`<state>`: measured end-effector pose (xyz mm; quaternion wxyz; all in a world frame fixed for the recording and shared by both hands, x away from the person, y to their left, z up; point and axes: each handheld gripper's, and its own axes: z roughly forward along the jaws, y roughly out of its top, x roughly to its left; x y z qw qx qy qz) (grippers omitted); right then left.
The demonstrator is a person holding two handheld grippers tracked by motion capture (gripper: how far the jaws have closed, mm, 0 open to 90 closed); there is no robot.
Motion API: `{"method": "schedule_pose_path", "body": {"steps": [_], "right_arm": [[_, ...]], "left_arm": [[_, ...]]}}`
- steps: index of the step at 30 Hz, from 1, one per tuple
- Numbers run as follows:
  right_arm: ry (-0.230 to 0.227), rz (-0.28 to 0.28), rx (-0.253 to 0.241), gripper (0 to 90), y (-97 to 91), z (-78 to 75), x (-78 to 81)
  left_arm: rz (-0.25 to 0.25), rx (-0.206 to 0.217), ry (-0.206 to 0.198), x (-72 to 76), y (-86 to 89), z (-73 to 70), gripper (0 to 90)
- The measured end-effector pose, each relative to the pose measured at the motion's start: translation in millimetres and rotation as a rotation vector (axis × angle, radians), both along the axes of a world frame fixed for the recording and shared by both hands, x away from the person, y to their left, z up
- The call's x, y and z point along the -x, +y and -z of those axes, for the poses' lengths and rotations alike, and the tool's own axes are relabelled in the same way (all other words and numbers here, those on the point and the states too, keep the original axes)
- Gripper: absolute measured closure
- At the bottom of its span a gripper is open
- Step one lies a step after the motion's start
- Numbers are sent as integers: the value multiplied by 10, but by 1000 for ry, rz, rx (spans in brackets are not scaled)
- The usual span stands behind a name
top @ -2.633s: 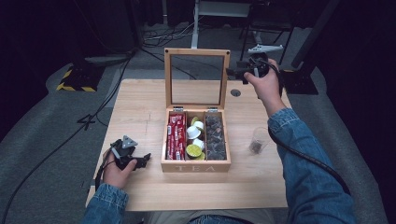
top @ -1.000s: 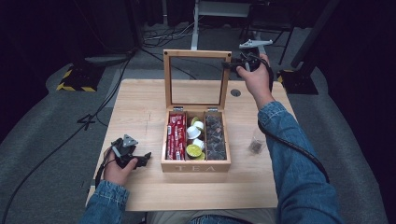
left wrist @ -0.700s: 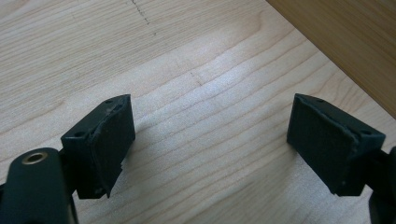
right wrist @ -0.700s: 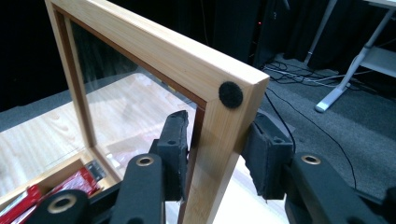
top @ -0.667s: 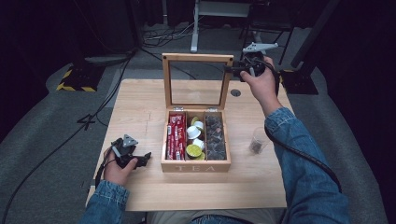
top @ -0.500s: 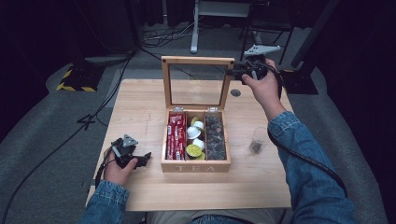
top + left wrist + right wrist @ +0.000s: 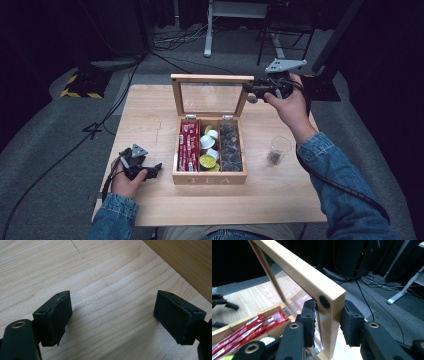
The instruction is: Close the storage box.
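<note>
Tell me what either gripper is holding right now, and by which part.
The right gripper clamps the tea box's glass lid by the free corner of its wooden frame. The left gripper is open over the table, holding nothing.

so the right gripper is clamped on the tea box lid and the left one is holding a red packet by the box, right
Not quite. The right gripper is indeed clamped on the tea box lid, but the left gripper holds nothing: the left gripper view shows its jaws wide open over the bare table, beside the box.

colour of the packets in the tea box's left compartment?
Red foil packets, clearest in the high view.
</note>
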<state>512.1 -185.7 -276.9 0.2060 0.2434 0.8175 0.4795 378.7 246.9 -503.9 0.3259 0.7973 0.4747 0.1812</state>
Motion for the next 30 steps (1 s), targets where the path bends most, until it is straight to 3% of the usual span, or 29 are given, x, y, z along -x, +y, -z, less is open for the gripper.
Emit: {"method": "schedule_pose_path", "body": {"steps": [8,20,30], "right_arm": [[14,-49,17,637,-15,62,243],[19,-101,61,605,-19,187,483],[25,-108,75,558,-32,305,641]], "left_arm": [[0,0,0,0,0,0,156],[-1,0,0,0,-1,0,156],[0,-2,-1,0,1,-1,156]]}}
